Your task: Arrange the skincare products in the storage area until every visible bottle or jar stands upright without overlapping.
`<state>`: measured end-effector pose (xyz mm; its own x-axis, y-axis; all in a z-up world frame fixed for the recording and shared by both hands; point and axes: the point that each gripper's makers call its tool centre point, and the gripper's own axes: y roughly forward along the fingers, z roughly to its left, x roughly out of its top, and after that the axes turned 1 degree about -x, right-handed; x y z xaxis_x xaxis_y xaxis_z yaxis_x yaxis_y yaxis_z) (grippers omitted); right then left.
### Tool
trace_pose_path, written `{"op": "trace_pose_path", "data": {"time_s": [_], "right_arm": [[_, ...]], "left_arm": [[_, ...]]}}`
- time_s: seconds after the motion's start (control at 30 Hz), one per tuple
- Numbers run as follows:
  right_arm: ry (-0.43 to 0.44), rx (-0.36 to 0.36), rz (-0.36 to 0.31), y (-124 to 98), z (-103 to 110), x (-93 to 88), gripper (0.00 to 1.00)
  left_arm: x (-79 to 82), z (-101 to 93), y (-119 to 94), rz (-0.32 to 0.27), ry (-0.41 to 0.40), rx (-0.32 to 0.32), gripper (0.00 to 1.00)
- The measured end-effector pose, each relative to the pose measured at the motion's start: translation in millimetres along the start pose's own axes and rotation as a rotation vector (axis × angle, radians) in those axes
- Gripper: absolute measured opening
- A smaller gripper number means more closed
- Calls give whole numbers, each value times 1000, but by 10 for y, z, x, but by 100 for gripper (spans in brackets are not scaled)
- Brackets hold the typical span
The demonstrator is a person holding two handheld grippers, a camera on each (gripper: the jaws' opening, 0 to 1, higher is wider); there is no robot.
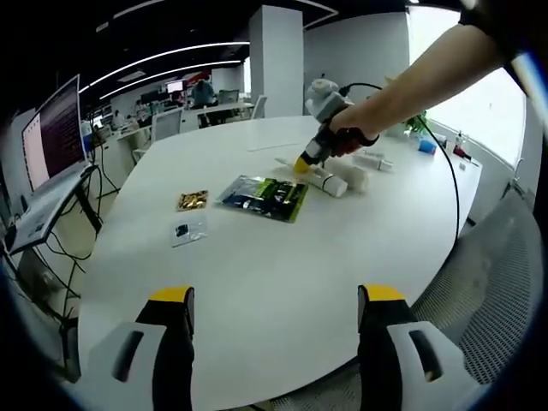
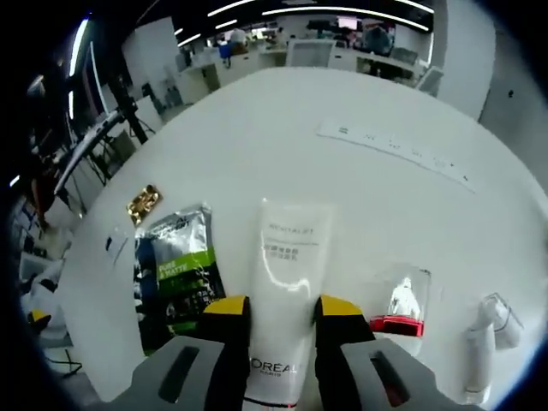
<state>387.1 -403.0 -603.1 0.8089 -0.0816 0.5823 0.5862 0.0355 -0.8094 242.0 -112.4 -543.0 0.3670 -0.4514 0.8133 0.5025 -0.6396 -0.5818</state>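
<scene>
Left gripper (image 1: pixel 274 310) hung wide open, holding nothing, over the near edge of the white table (image 1: pixel 257 257). Right gripper (image 2: pixel 278 310) had its jaws closed against a white L'Oreal tube (image 2: pixel 284 282) lying flat mid-table, green sachet (image 2: pixel 175 265) just beside it, small clear bottle (image 2: pixel 402 304) on the other side.

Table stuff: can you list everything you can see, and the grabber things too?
table: one, white, under everything
tube: one, white, lying flat between the right gripper's jaws
green packet: one, green and black, lying flat beside the tube
gold packet: one, gold, flat, past the green packet
clear packet: one, clear with red, flat, on the tube's other side
laptop: one, open, off the table
left gripper: open, over bare table
right gripper: around the tube
</scene>
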Motion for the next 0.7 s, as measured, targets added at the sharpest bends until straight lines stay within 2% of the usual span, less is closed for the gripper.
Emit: {"op": "trace_pose_path", "data": {"time_s": [0.07, 0.27, 0.4, 0.67, 0.7], "right_arm": [[-14, 10, -27, -19, -12, 63, 20], [8, 24, -86, -280, -5, 139, 20], [11, 37, -138, -324, -33, 208, 20], [-13, 81, -244, -767, 174, 286, 21], [-15, 82, -250, -756, 144, 306, 21]], "left_arm": [[-1, 2, 0, 0, 3, 1, 71], [4, -1, -1, 1, 8, 3, 71], [5, -4, -2, 3, 18, 5, 71], [21, -10, -5, 1, 39, 8, 71], [22, -12, -5, 0, 38, 7, 71]]}}
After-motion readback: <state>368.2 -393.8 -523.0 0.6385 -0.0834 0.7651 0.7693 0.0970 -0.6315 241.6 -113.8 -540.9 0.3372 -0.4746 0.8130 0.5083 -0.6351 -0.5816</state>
